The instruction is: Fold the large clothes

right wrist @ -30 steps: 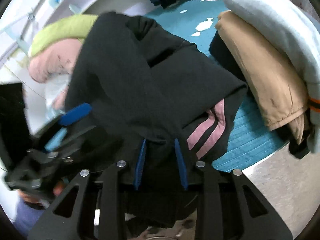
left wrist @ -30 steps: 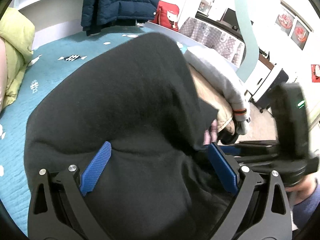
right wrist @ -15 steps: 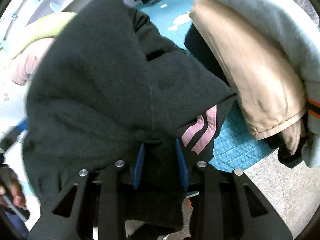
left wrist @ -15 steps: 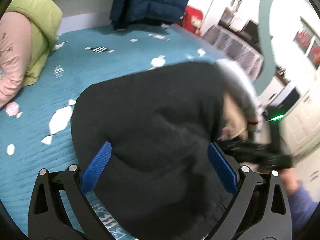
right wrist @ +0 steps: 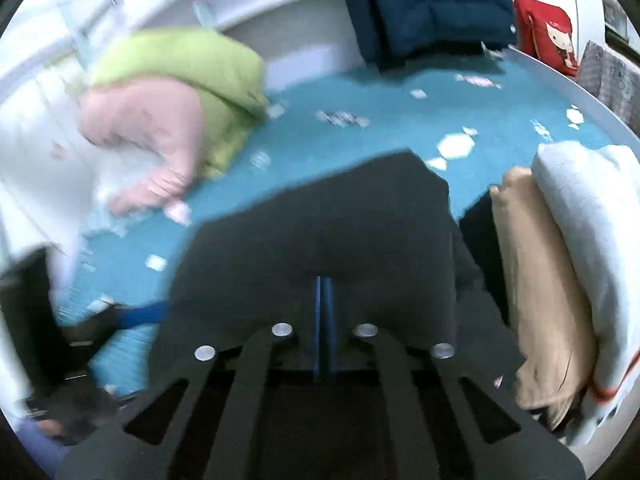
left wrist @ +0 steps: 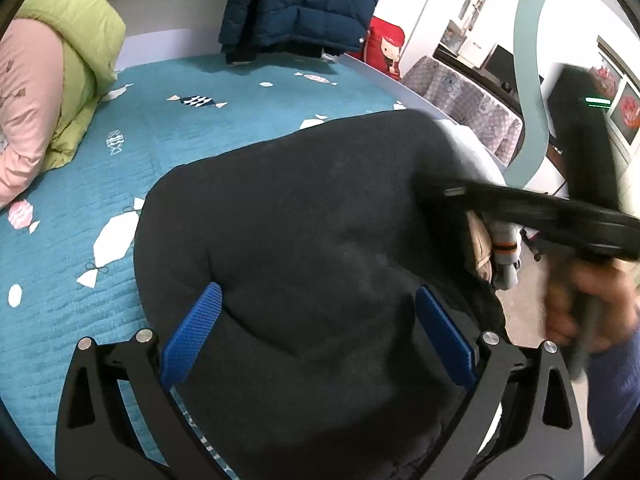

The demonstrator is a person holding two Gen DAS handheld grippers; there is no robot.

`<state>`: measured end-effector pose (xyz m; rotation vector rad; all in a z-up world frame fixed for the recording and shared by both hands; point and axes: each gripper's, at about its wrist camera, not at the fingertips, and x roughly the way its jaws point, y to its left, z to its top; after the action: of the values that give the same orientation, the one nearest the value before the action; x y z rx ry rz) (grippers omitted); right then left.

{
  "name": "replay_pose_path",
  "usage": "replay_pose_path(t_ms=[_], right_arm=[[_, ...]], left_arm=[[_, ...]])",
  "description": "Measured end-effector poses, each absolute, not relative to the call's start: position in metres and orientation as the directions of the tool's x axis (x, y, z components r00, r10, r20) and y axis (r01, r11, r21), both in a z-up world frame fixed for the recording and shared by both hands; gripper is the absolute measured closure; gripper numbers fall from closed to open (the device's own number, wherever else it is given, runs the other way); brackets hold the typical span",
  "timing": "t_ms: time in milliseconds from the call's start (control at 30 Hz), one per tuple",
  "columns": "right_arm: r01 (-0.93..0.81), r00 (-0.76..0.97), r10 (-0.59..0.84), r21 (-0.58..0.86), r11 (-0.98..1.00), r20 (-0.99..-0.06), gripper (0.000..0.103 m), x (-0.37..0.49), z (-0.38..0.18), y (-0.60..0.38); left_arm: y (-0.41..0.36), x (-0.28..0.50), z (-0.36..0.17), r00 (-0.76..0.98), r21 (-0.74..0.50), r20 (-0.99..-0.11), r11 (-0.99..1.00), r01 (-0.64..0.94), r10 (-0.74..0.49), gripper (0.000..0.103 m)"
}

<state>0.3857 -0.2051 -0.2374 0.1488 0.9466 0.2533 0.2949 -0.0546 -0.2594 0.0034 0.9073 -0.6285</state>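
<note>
A black sweatshirt (left wrist: 304,232) lies folded in a thick bundle on the teal bed cover (left wrist: 168,140). My left gripper (left wrist: 318,320) is open, its blue pads (left wrist: 192,332) wide apart on either side of the bundle's near part. My right gripper (right wrist: 323,300) has its blue pads pressed together, above the same black sweatshirt (right wrist: 320,232); whether fabric is pinched between them is hidden. In the left wrist view the right gripper's body (left wrist: 540,212) reaches over the bundle's right side, blurred.
A stack of folded clothes, tan (right wrist: 536,280) and light grey (right wrist: 592,240), sits right of the bundle at the bed edge. Green and pink garments (left wrist: 52,80) lie at the left. A navy puffer jacket (left wrist: 304,4) hangs at the back.
The black sweatshirt came down from mid-air onto the bed. My right gripper's pads went from slightly apart on fabric to pressed together, and it swung up over the bundle.
</note>
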Motion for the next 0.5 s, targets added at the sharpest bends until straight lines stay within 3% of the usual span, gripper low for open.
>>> replay_pose_path(t_ms=[67, 200, 500], right_arm=[[-0.107, 0.479, 0.265, 0.244, 0.964, -0.837, 0.103, 0.407, -0.268, -0.211], [0.0, 0.413, 0.351, 0.385, 0.923, -0.84, 0.103, 0.426, -0.312, -0.238], [0.022, 0.423, 0.304, 0.344, 0.939, -0.854, 0.103, 0.435, -0.313, -0.236]], left_arm=[[-0.061, 0.297, -0.264, 0.434, -0.248, -0.741, 0.809, 0.534, -0.513, 0.007], [-0.086, 0.308, -0.274, 0.443, -0.162, -0.772, 0.816, 0.555, -0.455, 0.007], [-0.091, 0.325, -0.281, 0.444, -0.19, -0.761, 0.817, 0.545, -0.473, 0.007]])
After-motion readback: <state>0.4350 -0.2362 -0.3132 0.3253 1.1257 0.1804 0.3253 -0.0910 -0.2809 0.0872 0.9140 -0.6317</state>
